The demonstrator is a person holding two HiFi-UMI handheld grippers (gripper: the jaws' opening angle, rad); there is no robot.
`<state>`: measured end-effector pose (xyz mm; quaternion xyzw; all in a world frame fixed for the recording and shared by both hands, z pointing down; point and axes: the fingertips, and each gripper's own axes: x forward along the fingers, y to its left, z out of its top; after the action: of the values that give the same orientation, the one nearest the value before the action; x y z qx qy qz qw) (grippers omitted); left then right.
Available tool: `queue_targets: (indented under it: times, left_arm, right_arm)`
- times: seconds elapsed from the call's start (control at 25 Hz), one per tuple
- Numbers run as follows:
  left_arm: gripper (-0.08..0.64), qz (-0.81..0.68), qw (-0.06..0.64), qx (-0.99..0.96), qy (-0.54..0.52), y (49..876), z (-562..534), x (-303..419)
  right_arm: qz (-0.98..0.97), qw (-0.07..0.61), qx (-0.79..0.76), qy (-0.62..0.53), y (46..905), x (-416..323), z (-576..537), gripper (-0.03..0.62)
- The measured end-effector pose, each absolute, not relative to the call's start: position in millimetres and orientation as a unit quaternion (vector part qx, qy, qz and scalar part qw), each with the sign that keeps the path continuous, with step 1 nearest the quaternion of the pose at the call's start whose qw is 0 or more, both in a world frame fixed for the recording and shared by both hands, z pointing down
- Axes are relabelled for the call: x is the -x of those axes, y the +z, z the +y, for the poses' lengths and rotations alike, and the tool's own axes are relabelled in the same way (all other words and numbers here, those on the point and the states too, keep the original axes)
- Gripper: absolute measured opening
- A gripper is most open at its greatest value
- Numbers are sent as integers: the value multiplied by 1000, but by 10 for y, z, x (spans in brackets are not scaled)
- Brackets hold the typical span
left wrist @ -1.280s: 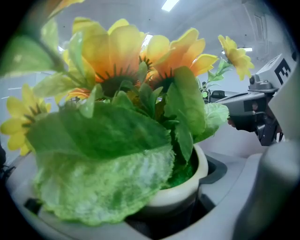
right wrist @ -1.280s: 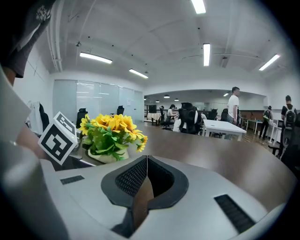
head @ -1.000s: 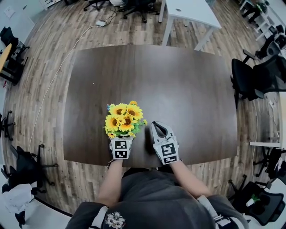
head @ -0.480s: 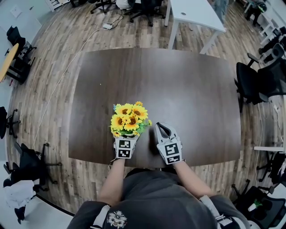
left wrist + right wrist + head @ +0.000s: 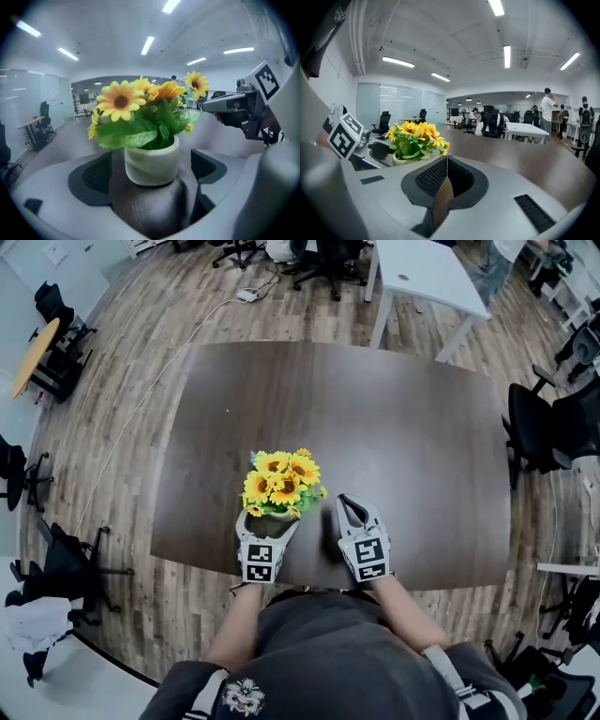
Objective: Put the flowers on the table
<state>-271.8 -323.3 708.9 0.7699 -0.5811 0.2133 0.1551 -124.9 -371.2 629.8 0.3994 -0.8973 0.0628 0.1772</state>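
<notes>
Looks light, top-heavy: soft sunflowers (image 5: 122, 101) in a stiff little pot (image 5: 151, 161), on the table (image 5: 403, 446) between the left gripper (image 5: 270, 532) fingers, spread apart. Best pinched at the pot wall. Right gripper (image 5: 442, 185) closed, empty.

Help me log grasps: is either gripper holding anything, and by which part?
Nothing is held. The flower pot stands free between the left gripper's open jaws; the right gripper is shut, empty.

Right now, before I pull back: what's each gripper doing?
Left gripper: open, jaws either side of the white sunflower pot, which stands on the table.
Right gripper: shut, empty.
</notes>
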Motion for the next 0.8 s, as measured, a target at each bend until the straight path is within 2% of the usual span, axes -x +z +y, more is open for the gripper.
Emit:
queue_targets:
  times: [0.08, 0.28, 0.4, 0.56, 0.76, 0.8]
  left_arm:
    - [518, -595, 155, -761, 208, 7038, -3113, 2761]
    - [386, -629, 128, -743, 192, 6729, -2886, 2761]
    - [282, -646, 105, -734, 182, 6550, -2864, 2736]
    - [203, -659, 84, -729, 167, 6281, -2865, 2643]
    - [8, -684, 52, -714, 143, 5959, -2838, 2602]
    - [8, -683, 44, -716, 140, 5895, -2844, 2582]
  right_arm:
    - [-900, 179, -393, 59, 6296, 1254, -3685, 25]
    - [-908, 172, -379, 54, 6238, 1251, -3605, 25]
    - [-912, 166, -371, 50, 6190, 1251, -3585, 25]
    - [-919, 159, -357, 44, 6115, 1273, -3546, 25]
    - [-926, 145, -348, 36, 5980, 1289, -3515, 25]
    - [-927, 141, -346, 34, 5948, 1299, -3516, 25]
